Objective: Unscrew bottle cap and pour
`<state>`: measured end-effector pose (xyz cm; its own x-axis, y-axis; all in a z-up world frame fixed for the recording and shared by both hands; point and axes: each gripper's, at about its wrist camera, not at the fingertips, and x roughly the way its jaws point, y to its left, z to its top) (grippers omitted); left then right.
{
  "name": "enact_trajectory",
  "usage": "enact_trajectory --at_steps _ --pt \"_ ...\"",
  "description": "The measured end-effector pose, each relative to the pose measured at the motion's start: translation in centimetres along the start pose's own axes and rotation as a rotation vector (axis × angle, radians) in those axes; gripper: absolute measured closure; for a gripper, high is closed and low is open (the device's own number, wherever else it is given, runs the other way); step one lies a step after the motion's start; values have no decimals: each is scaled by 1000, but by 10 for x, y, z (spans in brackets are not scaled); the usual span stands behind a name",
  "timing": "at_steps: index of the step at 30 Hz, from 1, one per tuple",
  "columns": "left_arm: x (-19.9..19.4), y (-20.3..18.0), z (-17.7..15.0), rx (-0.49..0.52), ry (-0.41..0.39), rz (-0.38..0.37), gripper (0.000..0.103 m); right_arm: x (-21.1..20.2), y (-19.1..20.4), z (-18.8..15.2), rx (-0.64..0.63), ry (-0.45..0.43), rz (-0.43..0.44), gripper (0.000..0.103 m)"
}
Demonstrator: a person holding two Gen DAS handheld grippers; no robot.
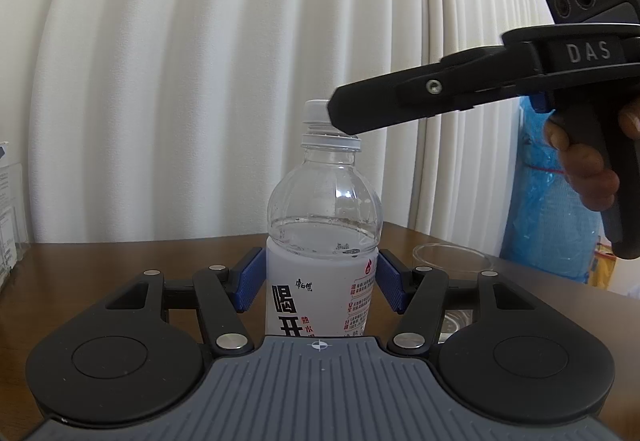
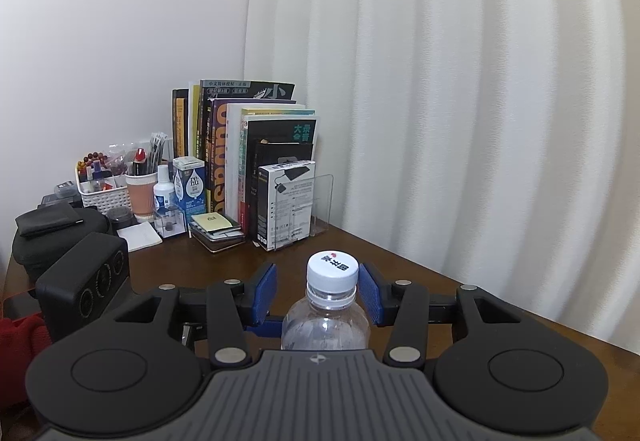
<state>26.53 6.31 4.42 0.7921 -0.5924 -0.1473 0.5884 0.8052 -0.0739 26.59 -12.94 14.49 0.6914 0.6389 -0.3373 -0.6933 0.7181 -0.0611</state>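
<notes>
On the left of the brown desk [image 2: 400,261] stand a white basket of small things [image 2: 96,189], a paper cup [image 2: 141,193] and a row of books [image 2: 240,145]. In the middle stands the water bottle [image 1: 322,241], upright. The left gripper [image 1: 320,281] squeezes the bottle's label with its blue pads [image 1: 250,281]. The right gripper [image 2: 318,293] sits around the white cap [image 2: 332,273], still on, with its pads spread and not touching. To the right, a clear cup [image 1: 452,261] waits.
</notes>
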Motion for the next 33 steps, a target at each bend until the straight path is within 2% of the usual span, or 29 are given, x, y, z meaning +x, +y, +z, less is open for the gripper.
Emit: enact_trajectory --at_steps 5,10,16,28,33 --pt "0 1 0 -1 0 -2 43 -8 6 -1 -23 0 0 54" --pt "-1 1 0 1 0 -1 43 -3 0 4 -1 -15 -27 47" --pt "-1 0 0 -2 0 -3 43 12 -2 4 11 -3 -11 47" --pt "-2 0 0 -1 1 0 43 -5 11 0 -2 -2 -10 46" --pt "-2 0 1 -3 1 -2 43 -2 9 1 -8 -4 -34 46"
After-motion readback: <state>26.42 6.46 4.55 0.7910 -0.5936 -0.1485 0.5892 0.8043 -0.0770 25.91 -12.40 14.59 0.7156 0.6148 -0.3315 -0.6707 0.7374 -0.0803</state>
